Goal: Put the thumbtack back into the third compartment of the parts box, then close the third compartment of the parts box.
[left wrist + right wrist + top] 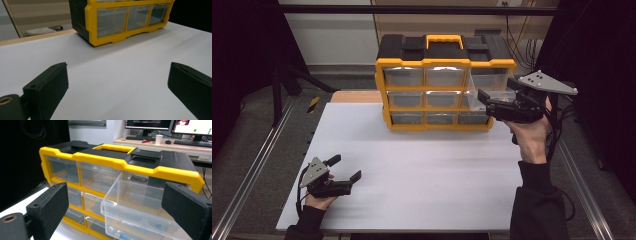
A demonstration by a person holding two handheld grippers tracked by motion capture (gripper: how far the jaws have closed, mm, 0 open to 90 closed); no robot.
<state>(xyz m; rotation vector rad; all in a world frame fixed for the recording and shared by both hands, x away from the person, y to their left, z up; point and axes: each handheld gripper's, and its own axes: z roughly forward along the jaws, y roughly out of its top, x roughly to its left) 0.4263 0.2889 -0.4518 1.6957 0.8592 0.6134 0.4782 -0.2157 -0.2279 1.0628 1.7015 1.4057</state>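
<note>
A yellow and black drawer organizer (444, 65) with clear drawers stands at the back middle of the white table. Its top right drawer (484, 90) is pulled partway out. My right gripper (497, 92) hovers just in front of that drawer, open. In the right gripper view the clear drawer (140, 202) juts toward me between the wide-apart jaws of the right gripper (115, 191), and neither pad touches it. My left gripper (346, 168) rests low at the table's near left, open with nothing in it. In the left gripper view the left gripper (118, 75) faces the organizer (125, 20) from far off.
The white table board (422, 165) stretches between the organizer and the near edge. Metal rails (257, 165) run along both sides of the table. Behind the organizer, the right gripper view shows a desk (175, 143) with monitors, keyboards and a paper cup (158, 138).
</note>
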